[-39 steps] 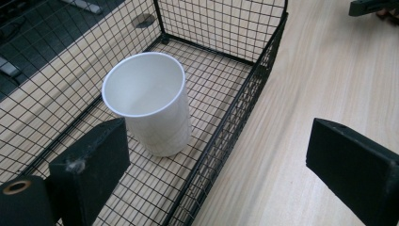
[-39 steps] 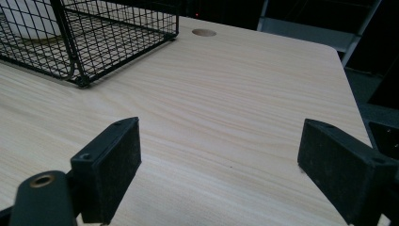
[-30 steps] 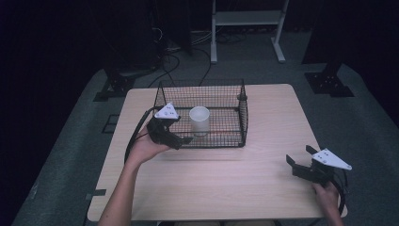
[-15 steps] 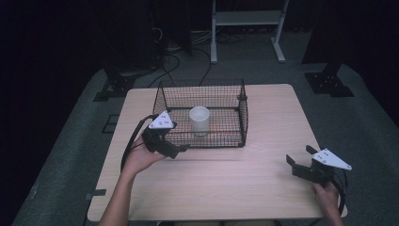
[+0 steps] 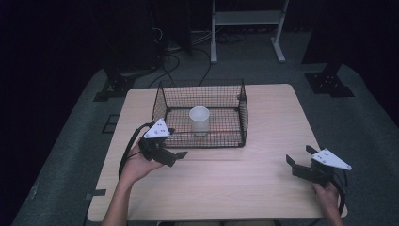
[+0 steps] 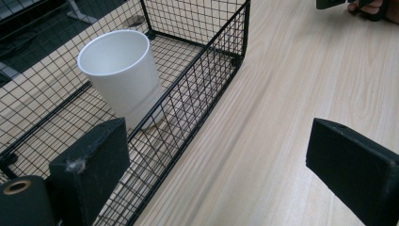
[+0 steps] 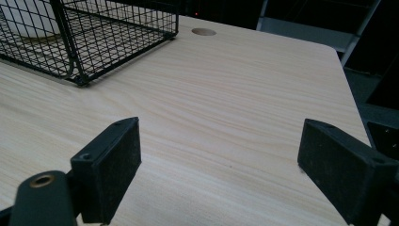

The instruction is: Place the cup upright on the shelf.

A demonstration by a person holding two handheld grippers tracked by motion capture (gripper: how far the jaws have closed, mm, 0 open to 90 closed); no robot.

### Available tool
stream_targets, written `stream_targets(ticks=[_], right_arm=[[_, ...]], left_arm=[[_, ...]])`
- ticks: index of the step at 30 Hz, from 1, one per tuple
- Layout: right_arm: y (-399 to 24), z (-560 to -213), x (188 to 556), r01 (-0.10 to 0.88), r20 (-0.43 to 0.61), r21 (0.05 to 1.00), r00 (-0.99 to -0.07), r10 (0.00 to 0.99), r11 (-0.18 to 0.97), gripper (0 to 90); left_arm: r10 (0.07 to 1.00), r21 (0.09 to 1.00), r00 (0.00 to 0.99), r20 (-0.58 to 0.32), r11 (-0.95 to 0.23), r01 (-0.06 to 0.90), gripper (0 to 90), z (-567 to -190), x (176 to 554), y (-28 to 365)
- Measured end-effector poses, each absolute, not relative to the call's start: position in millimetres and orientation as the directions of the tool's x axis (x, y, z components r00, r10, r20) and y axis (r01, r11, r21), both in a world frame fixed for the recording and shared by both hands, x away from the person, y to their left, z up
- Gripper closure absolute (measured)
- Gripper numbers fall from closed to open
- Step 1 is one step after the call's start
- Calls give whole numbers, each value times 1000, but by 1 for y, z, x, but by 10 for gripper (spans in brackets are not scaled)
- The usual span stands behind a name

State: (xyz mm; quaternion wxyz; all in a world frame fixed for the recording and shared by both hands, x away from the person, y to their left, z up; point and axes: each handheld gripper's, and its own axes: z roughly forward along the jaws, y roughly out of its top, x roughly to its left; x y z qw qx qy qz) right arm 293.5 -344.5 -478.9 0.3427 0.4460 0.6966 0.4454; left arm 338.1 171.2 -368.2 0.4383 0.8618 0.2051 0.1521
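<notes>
White cup (image 5: 199, 119), plain, unlabelled

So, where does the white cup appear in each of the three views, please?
High view: the white cup stands upright near the middle of the picture, inside the black wire basket.
Left gripper view: the cup is at upper left, behind the basket's mesh wall.
Right gripper view: a pale shape at the top left corner, behind the mesh, seems to be the cup.
Shared landmark: the wire basket.
</notes>
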Motion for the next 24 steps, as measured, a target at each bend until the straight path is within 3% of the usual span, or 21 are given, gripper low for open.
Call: stream_targets(ticks=[24], right_arm=[[-345, -479, 293, 315, -81, 927, -365, 927, 205, 130]], left_arm=[[509, 844, 857, 79, -492, 214, 60, -395, 290, 184]])
